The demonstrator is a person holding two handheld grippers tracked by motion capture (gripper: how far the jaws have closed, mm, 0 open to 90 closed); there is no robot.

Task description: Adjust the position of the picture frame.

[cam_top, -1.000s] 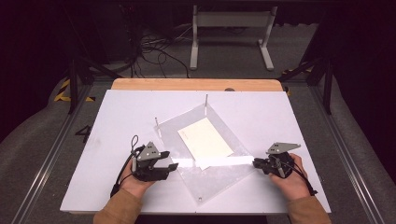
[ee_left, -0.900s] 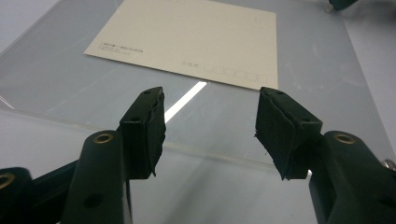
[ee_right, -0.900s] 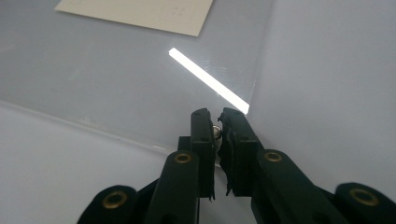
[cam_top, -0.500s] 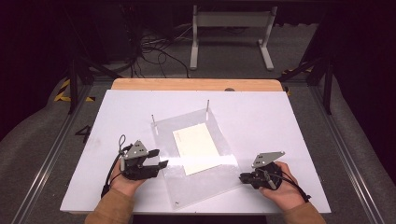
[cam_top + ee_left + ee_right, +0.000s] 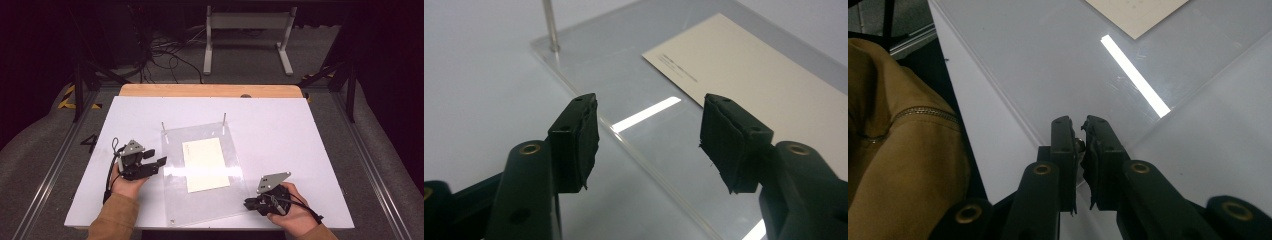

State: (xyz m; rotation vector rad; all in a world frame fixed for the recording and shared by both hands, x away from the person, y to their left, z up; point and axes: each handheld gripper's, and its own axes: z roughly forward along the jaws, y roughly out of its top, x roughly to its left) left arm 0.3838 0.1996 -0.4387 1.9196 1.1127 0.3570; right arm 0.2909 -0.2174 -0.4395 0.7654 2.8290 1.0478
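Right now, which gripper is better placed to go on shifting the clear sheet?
Probably the right gripper: its jaws are shut on the near right corner of the clear sheet. The left gripper stands open at the sheet's left edge, gripping nothing, so it would first have to close.

A lab-style recording bench in a dark room.

A white tabletop sits on a wooden board, flanked by metal rails on grey carpet. Behind it, tangled black cables, a white metal stand and yellow-black hazard tape lie on the floor against black surroundings.
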